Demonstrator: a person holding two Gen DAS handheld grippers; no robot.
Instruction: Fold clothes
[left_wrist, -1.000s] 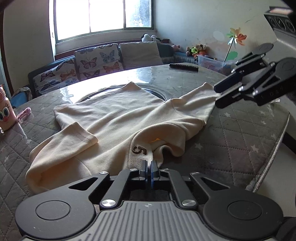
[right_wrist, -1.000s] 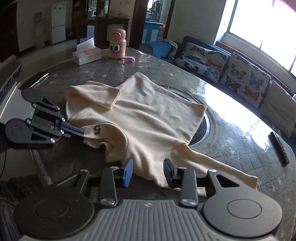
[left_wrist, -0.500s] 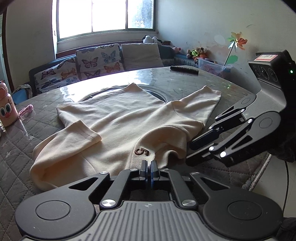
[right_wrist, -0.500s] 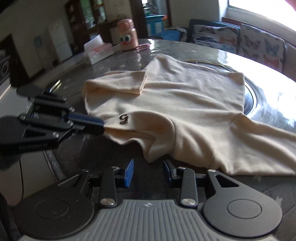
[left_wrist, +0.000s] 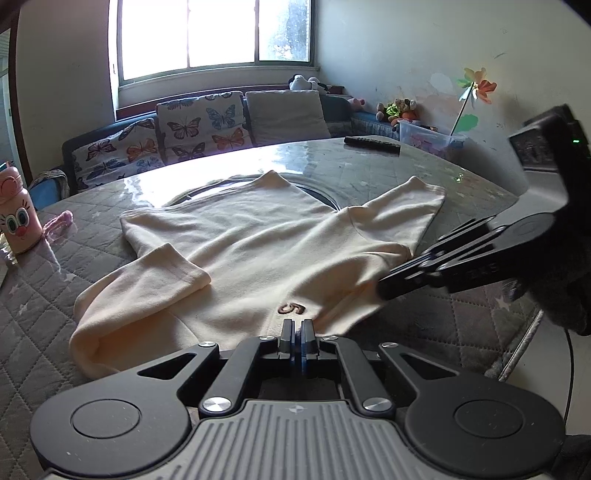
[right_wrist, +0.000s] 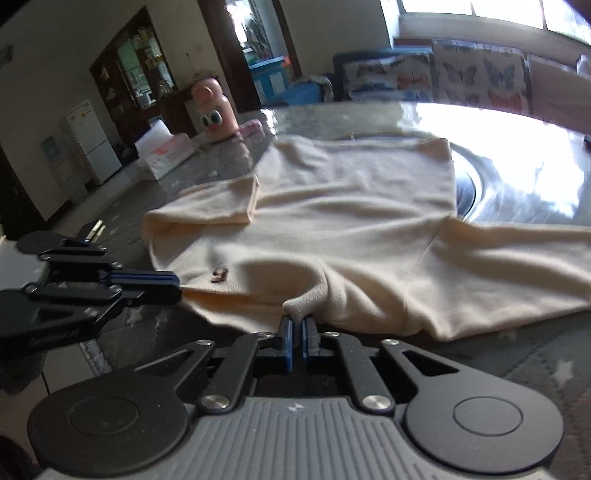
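A cream long-sleeved shirt (left_wrist: 266, 236) with a brown "5" lies spread on the quilted round table (left_wrist: 458, 317). One sleeve is folded over the body on the left; the other sleeve stretches toward the far right. My left gripper (left_wrist: 296, 325) is shut on the shirt's near edge just below the "5". My right gripper (right_wrist: 297, 322) is shut on a bunched bit of the same near edge of the shirt (right_wrist: 354, 221). It shows in the left wrist view (left_wrist: 384, 290) at the shirt's right side. The left gripper shows in the right wrist view (right_wrist: 173, 282) at the left.
A pink cartoon bottle (left_wrist: 18, 221) and a tissue box (right_wrist: 162, 153) stand at the table's left. A black remote (left_wrist: 371, 144) lies at the far edge. A sofa with butterfly cushions (left_wrist: 192, 129) is behind. The table edge drops off at the right (left_wrist: 524, 343).
My right gripper has moved from the far sleeve down to the shirt's near edge and closed on a bunch of fabric. My left gripper has stayed shut on the edge by the "5".
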